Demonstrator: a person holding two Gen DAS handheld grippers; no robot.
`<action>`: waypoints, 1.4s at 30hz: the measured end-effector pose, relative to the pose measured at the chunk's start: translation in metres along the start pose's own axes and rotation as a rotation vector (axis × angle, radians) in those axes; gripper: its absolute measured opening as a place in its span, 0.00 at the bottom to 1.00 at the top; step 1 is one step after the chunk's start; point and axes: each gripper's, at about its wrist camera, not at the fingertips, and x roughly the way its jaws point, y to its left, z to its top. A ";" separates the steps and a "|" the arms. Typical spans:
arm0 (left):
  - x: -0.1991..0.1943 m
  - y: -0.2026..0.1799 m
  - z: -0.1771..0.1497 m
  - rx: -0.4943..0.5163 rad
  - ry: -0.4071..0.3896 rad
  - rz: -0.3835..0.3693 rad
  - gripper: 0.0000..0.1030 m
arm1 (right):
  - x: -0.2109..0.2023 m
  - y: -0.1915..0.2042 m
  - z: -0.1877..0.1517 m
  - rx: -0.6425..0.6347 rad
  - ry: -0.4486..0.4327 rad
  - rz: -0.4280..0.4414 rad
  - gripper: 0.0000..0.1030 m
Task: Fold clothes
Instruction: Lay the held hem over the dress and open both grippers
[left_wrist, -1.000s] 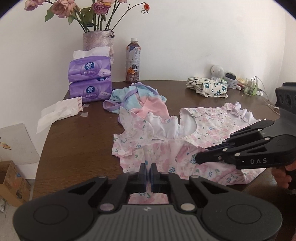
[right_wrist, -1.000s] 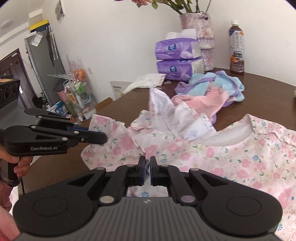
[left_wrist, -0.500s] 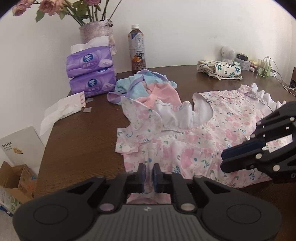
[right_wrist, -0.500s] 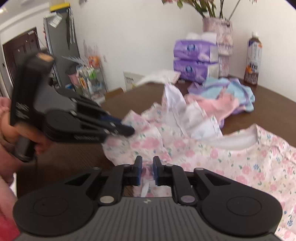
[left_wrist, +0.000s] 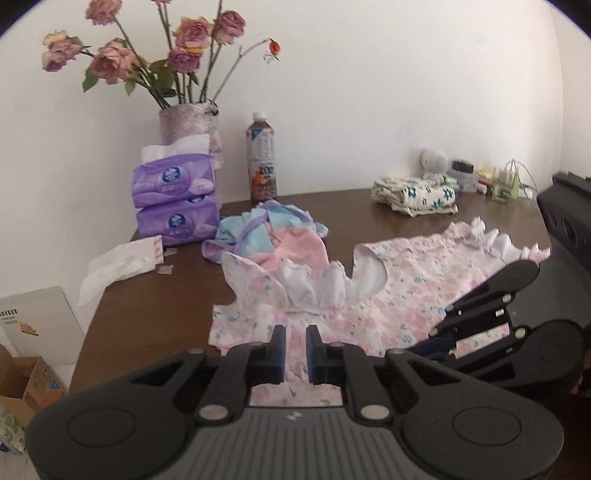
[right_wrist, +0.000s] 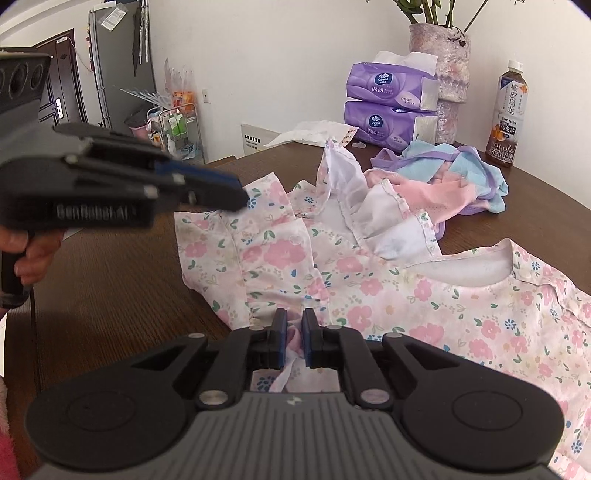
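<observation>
Surface: dark brown wood surface pushed up against a white wall, pretty cluttered on my feed.

Main garment: pink floral dress lies spread across the near side of the surface, white lining showing at the neckline, one ruffled sleeve flipped up and standing a bit.

Left gripper: left gripper is right over the dress's near hem. My jaws are parted by a narrow gap with floral cloth showing between them, but from the right wrist view they're up in the air off to the side of the dress, so I'd say it's holding nothing.

Right gripper: right gripper has its jaws nearly closed with a bunch of the pink floral fabric pinched in between, down at the near edge of the dress.

Other clothes: crumpled pile in blue, lilac and pink sits just behind the dress, touching the raised sleeve. Folded cream garment with blue flowers is well apart, near the far right edge.

Background stuff: two purple tissue packs stacked, vase of dried roses behind them, tea bottle beside the vase, loose white tissues near the left edge.

Hand: I can see a hand on the left gripper's grip.
</observation>
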 end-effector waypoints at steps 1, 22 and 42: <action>0.005 -0.004 -0.002 0.018 0.025 -0.001 0.10 | 0.000 0.000 0.000 -0.001 0.000 0.000 0.08; 0.014 -0.001 -0.031 -0.140 0.110 0.112 0.11 | 0.000 0.009 -0.003 -0.041 -0.014 -0.039 0.09; -0.009 -0.014 -0.022 -0.216 0.020 0.092 0.12 | -0.005 0.018 -0.012 -0.079 -0.048 -0.073 0.10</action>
